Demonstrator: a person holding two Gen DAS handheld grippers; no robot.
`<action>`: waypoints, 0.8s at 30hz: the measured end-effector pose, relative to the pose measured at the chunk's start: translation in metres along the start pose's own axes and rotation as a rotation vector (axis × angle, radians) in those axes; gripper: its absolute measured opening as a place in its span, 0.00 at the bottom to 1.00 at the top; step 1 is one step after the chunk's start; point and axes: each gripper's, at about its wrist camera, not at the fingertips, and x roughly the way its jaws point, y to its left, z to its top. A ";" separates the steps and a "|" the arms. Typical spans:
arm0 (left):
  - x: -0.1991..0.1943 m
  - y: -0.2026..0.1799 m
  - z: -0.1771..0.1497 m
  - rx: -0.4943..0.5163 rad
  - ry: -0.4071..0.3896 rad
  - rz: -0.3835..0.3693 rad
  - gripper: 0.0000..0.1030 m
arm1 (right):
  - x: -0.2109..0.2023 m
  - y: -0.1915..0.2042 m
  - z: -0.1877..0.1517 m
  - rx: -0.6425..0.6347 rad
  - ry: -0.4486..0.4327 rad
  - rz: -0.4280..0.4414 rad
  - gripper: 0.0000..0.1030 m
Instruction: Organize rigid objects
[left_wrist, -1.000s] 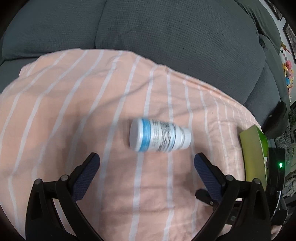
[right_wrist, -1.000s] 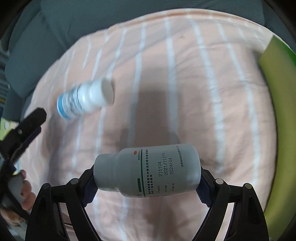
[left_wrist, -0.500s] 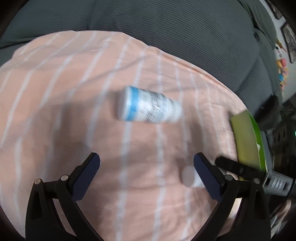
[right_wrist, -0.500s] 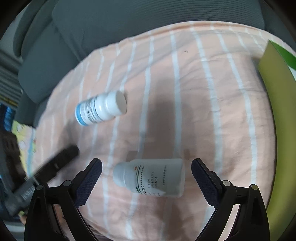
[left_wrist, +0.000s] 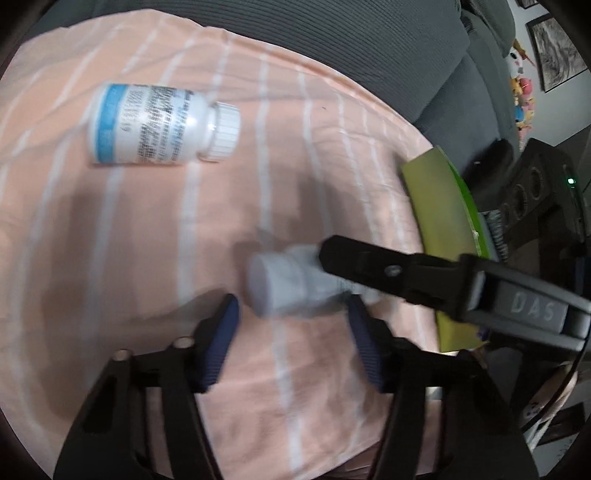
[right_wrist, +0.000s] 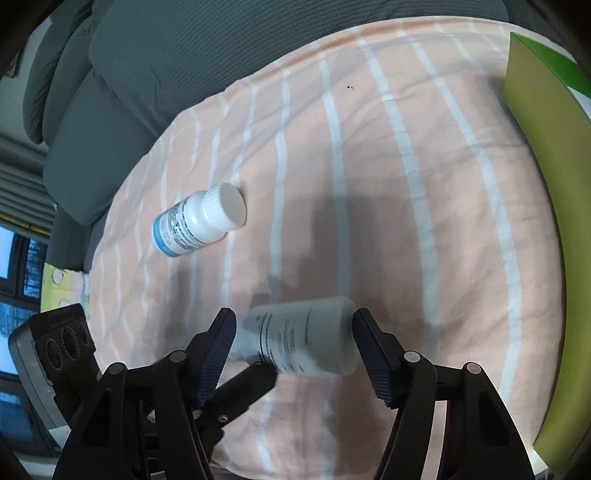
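While both tongs (left_wrist: 291, 332) (right_wrist: 293, 354) gape, two bottles (right_wrist: 199, 225) (right_wrist: 299, 336) lie on striped cloth (right_wrist: 406, 184) over a grey sofa (right_wrist: 184, 55).

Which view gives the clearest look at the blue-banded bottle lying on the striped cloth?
The left wrist view: the blue-banded bottle lies side-on and large, showing its blue bands, black print and ribbed white cap. The right wrist view shows the same bottle smaller, cap-end toward the camera, with less of the label visible.
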 end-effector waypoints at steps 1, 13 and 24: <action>0.000 -0.002 0.000 0.002 -0.006 0.014 0.49 | 0.001 0.001 -0.002 -0.003 0.002 0.000 0.66; -0.034 -0.059 0.014 0.194 -0.154 0.091 0.45 | -0.038 0.008 -0.004 -0.018 -0.128 -0.002 0.65; -0.038 -0.130 0.033 0.341 -0.209 0.005 0.45 | -0.118 -0.013 -0.003 0.030 -0.324 0.007 0.65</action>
